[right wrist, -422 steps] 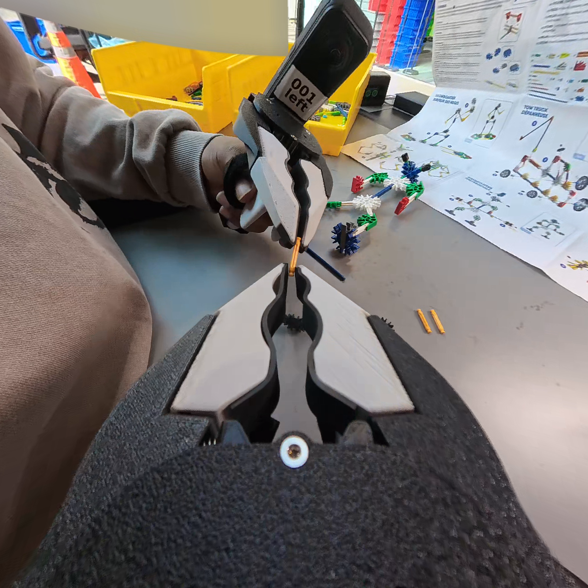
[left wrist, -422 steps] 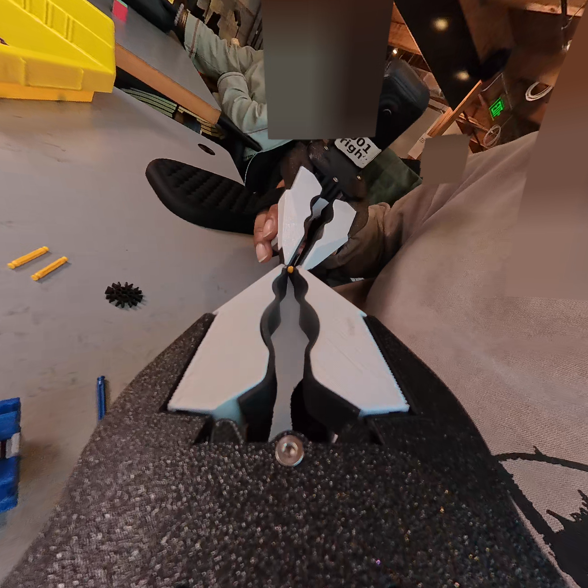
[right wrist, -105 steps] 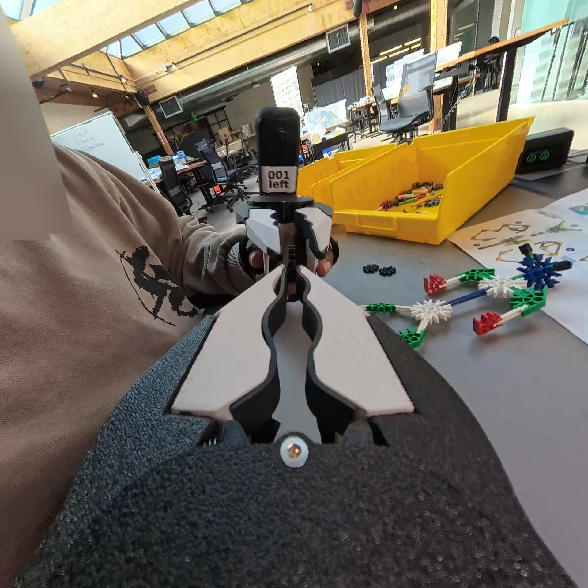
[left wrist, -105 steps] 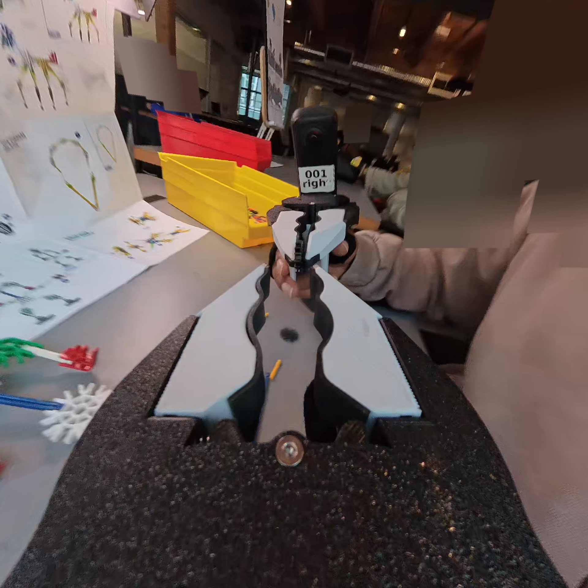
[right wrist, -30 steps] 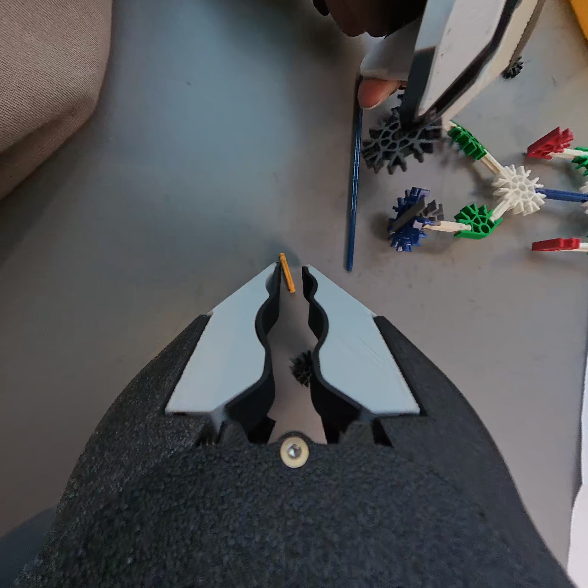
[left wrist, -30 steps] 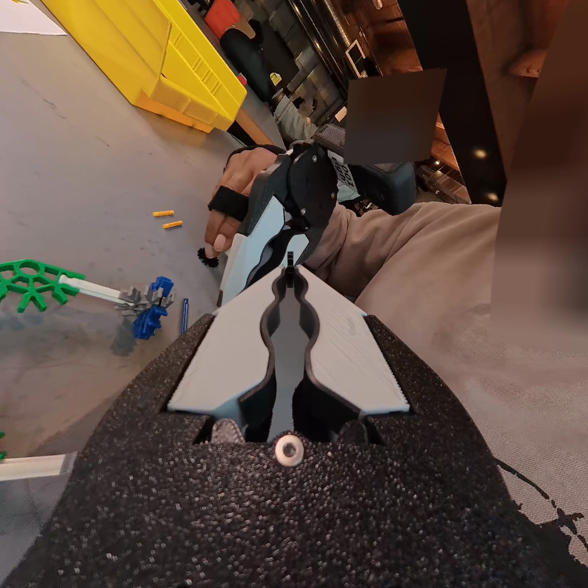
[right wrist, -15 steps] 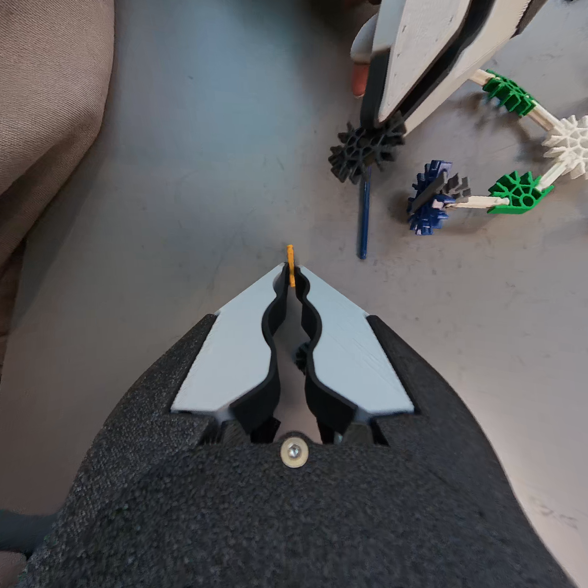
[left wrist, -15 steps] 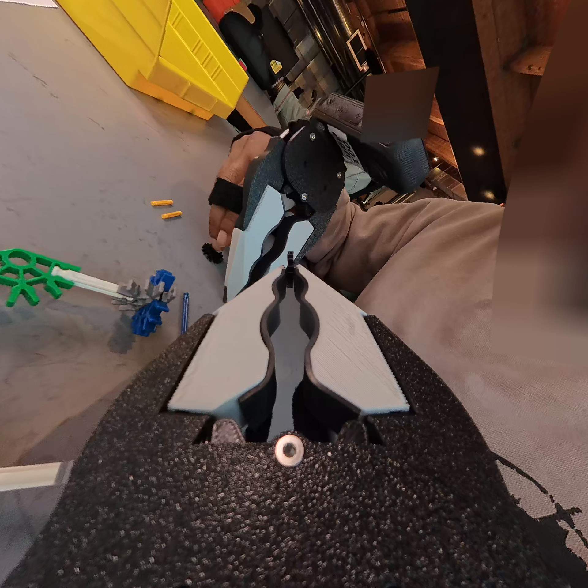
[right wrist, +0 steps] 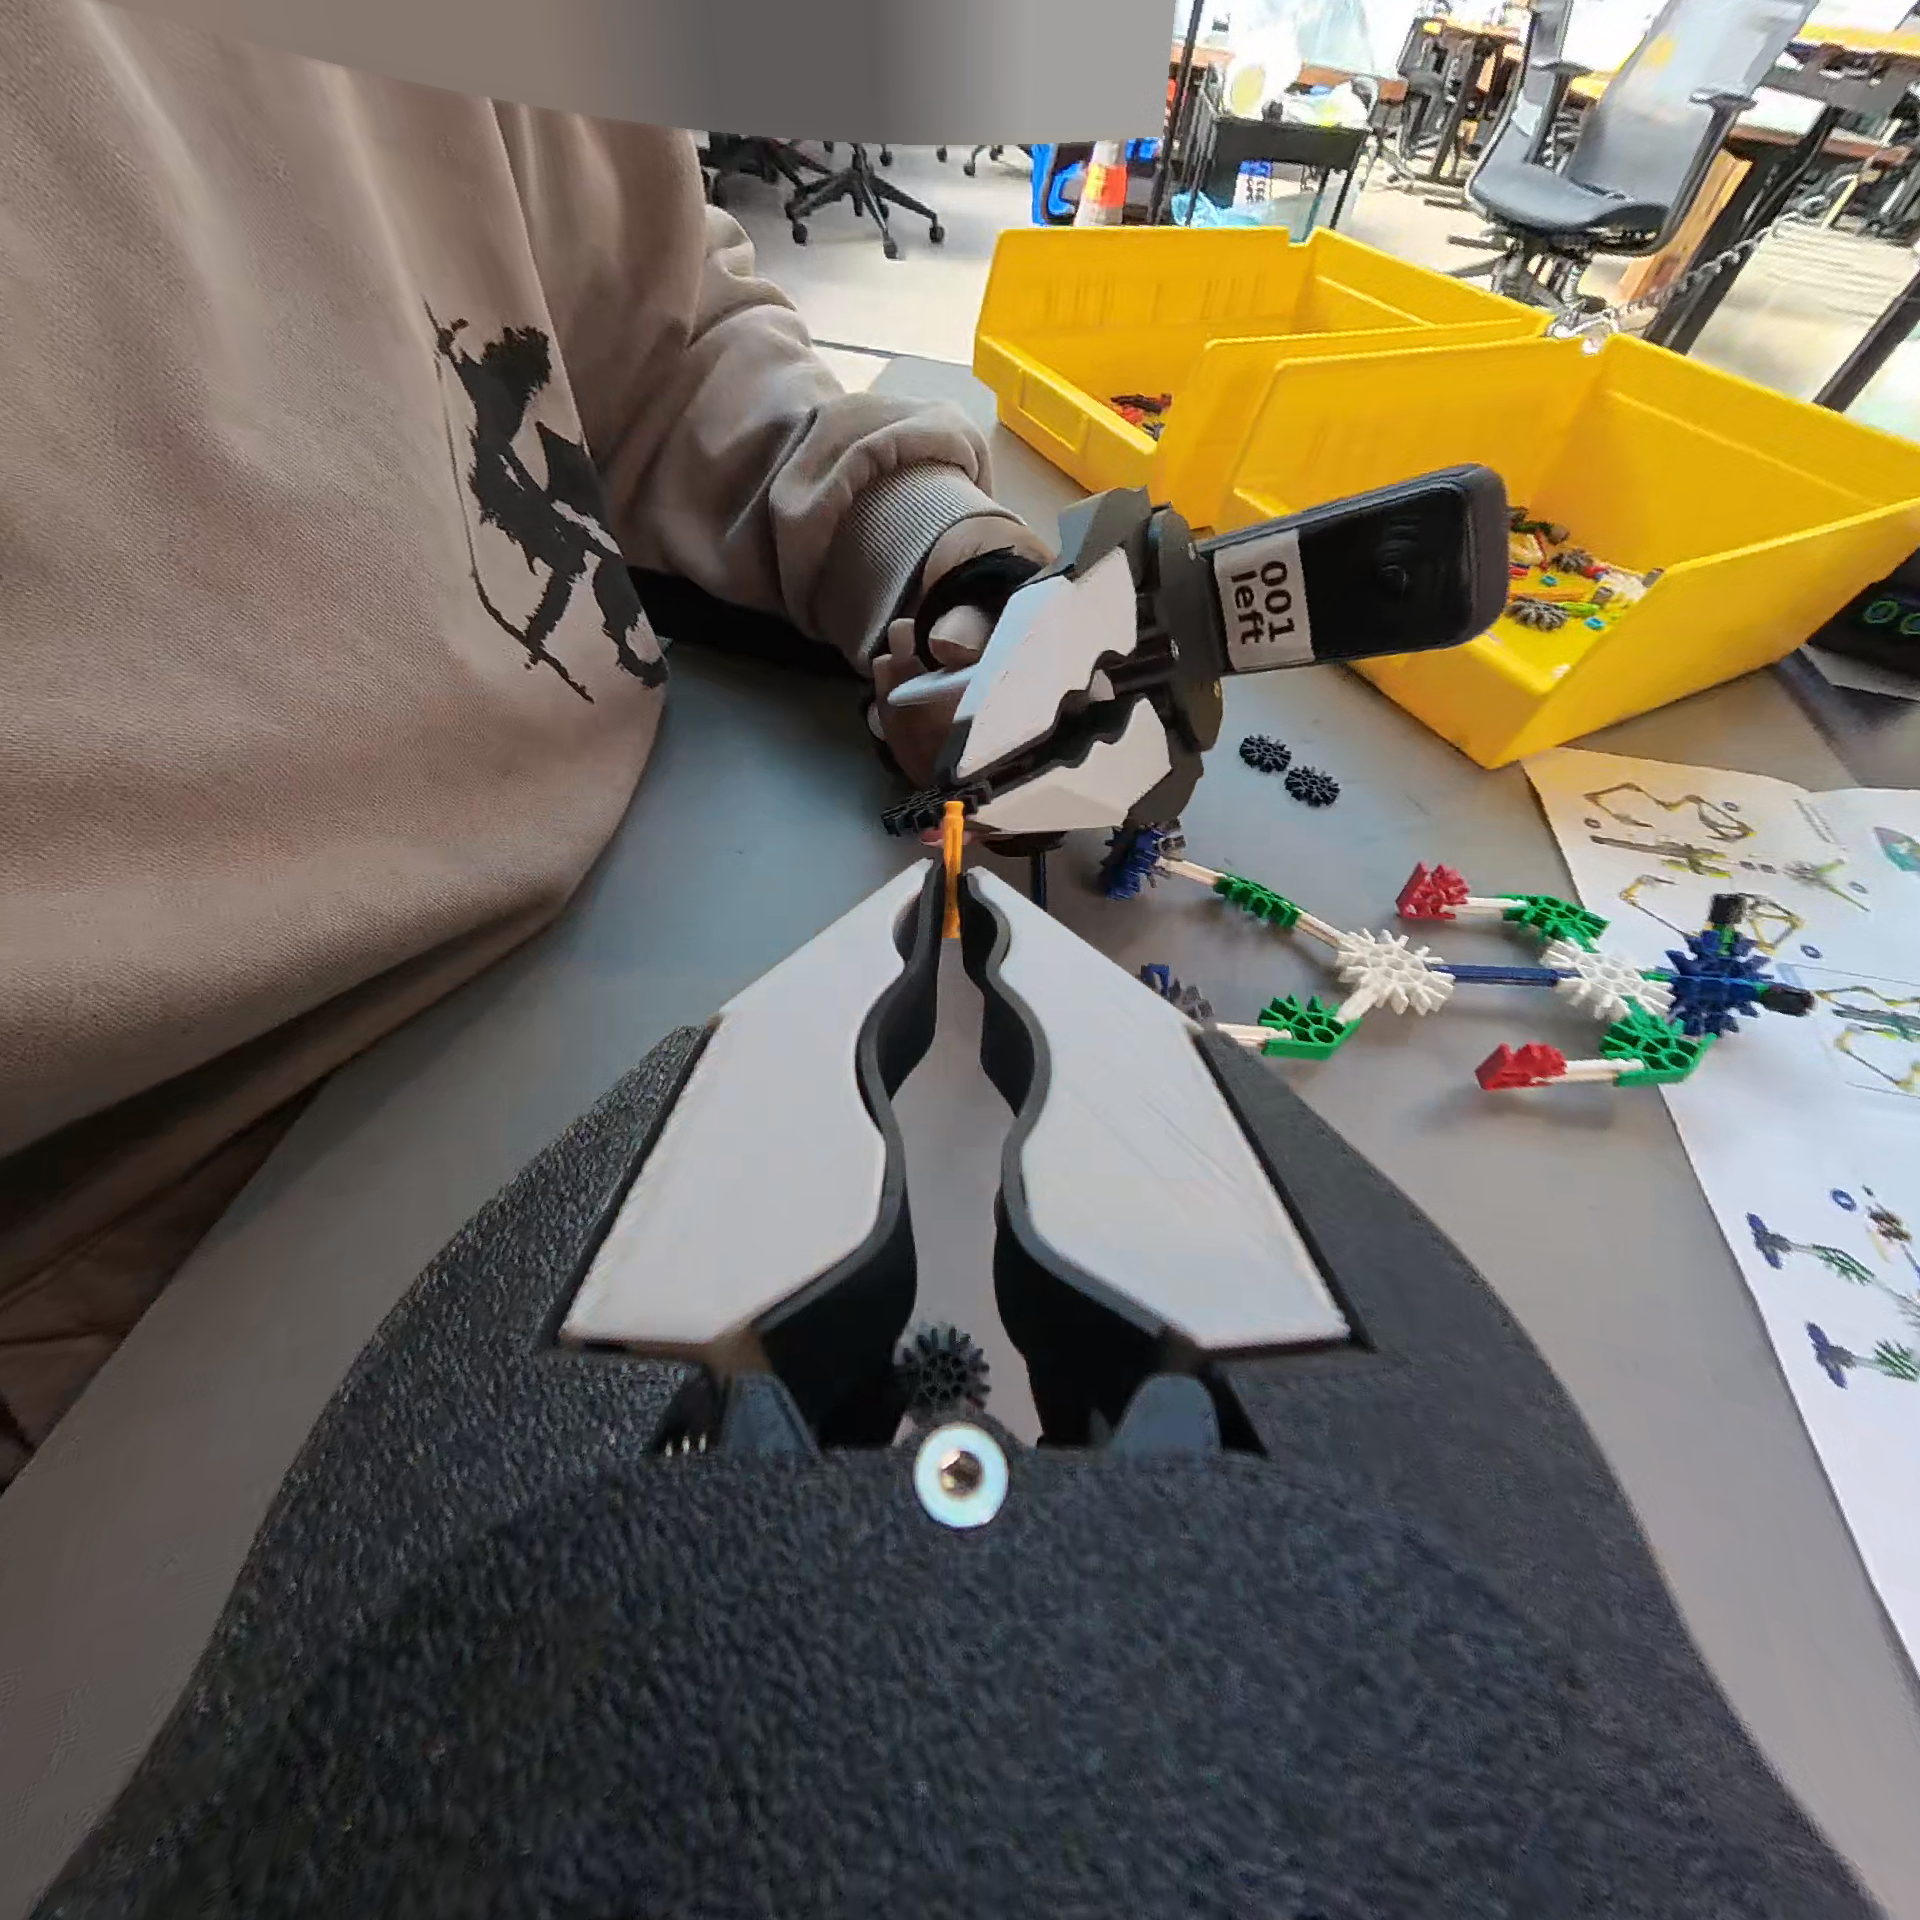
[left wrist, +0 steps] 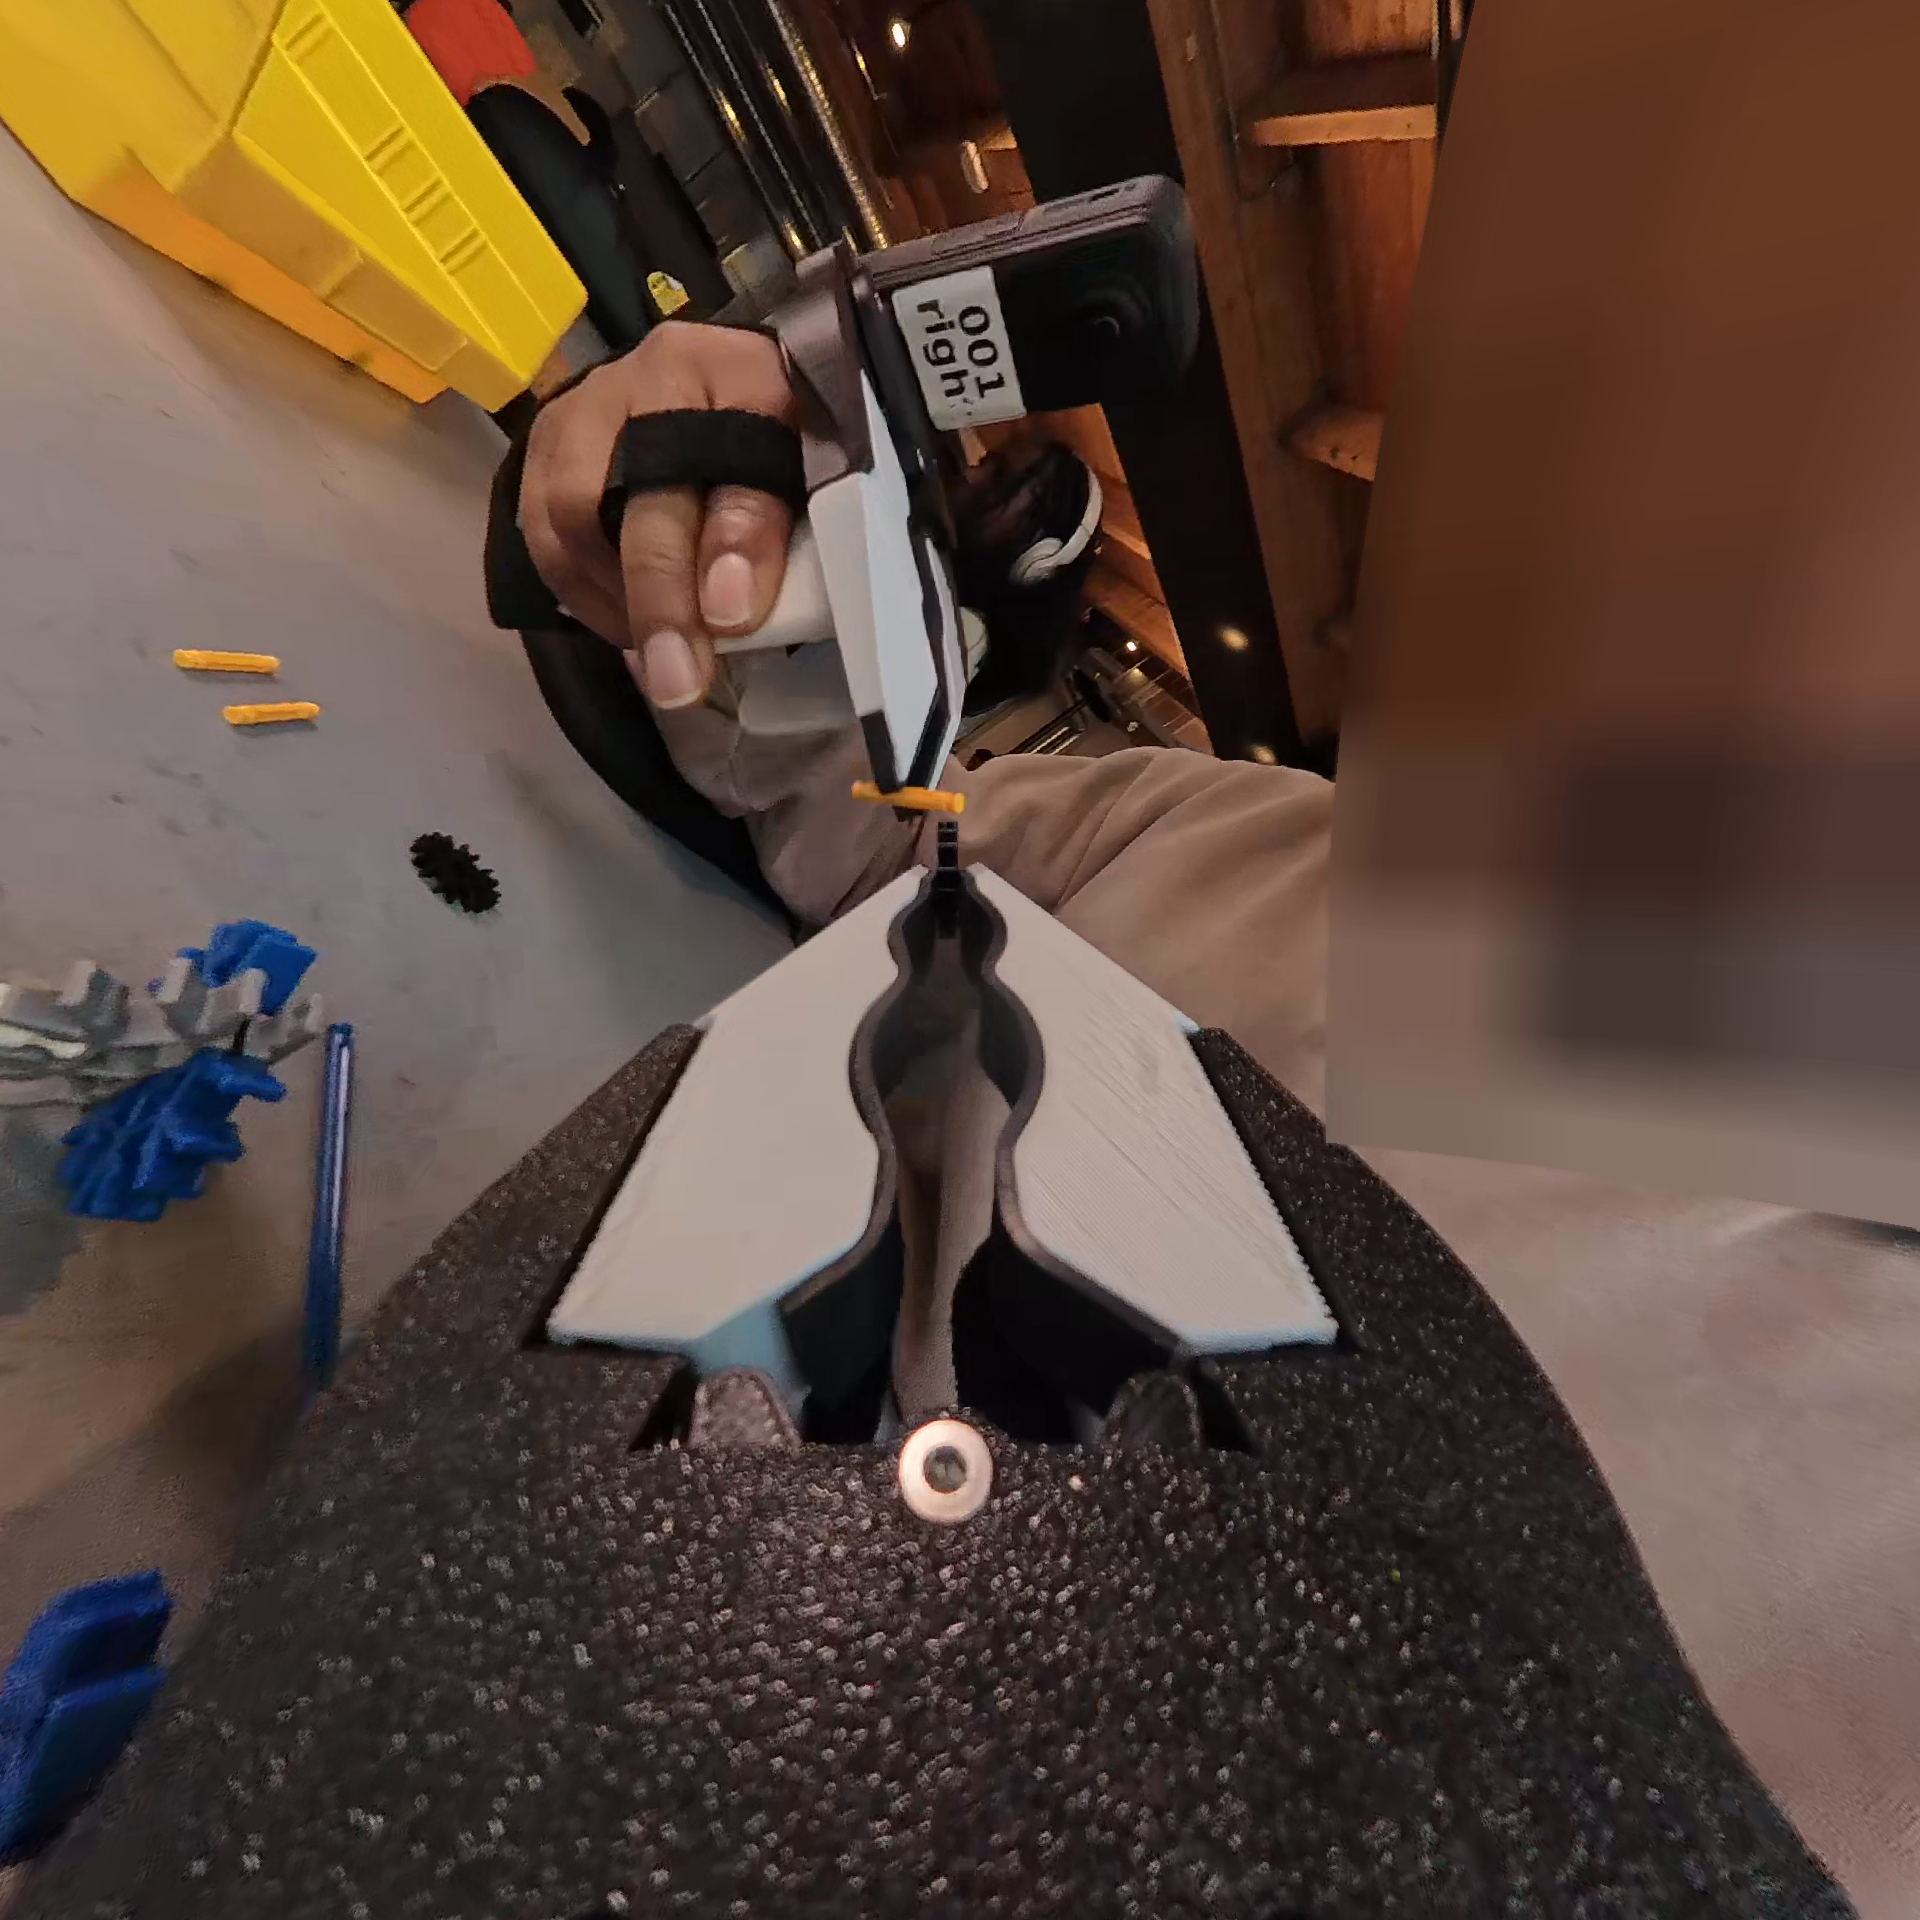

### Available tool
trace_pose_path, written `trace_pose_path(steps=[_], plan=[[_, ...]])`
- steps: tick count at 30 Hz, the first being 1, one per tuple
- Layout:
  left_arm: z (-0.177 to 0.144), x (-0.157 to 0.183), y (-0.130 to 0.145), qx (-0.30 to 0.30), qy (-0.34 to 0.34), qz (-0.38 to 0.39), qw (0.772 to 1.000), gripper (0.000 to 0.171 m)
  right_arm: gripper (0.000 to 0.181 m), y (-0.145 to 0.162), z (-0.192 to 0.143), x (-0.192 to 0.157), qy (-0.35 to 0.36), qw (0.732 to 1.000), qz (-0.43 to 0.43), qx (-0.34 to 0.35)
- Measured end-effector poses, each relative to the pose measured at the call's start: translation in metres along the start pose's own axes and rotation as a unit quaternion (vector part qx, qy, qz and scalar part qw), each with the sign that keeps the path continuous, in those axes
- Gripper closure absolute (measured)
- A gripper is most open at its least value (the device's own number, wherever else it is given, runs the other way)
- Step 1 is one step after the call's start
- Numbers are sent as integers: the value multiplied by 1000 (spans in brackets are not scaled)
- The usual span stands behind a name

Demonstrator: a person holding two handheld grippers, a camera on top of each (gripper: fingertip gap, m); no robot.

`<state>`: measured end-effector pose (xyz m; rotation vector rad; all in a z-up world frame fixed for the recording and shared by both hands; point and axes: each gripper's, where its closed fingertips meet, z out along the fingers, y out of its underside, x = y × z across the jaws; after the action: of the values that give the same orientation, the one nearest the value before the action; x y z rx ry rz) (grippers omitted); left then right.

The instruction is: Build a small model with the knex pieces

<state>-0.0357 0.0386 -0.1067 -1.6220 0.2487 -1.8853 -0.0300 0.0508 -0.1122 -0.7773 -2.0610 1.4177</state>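
Observation:
My left gripper is shut on a small black toothed connector, seen edge-on at its tips; it also shows in the right wrist view with the connector sticking out flat. My right gripper is shut on a short orange rod; it also shows in the left wrist view, holding the rod crosswise just above the black connector. The rod's tip meets the connector above the grey table.
A built model of green, white, red and blue pieces lies to the right by paper instruction sheets. Yellow bins stand behind. Loose black connectors, two orange rods and a blue rod lie on the table. My left and right fingertips are right by each other.
The right gripper has lifted the orange rod off the table and turned up toward the left gripper. The rod and the black connector have come together, tip to tip.

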Motion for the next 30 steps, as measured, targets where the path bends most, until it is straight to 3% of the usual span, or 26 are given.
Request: trace_pose_path(steps=[5,11,23,30], plan=[[0,3,1,-1,11,-8,1000,171,180,-1,5,-3,-10,1000,3,10],[1,-10,6,-6,-12,-41,999,170,181,13,14,-6,7,998,-39,-48],[-13,-45,7,-18,-168,-2,986,170,181,49,21,13,93,968,-147,-179],[-18,-61,1,-36,-297,104,948,171,181,66,23,26,143,932,-203,-265]])
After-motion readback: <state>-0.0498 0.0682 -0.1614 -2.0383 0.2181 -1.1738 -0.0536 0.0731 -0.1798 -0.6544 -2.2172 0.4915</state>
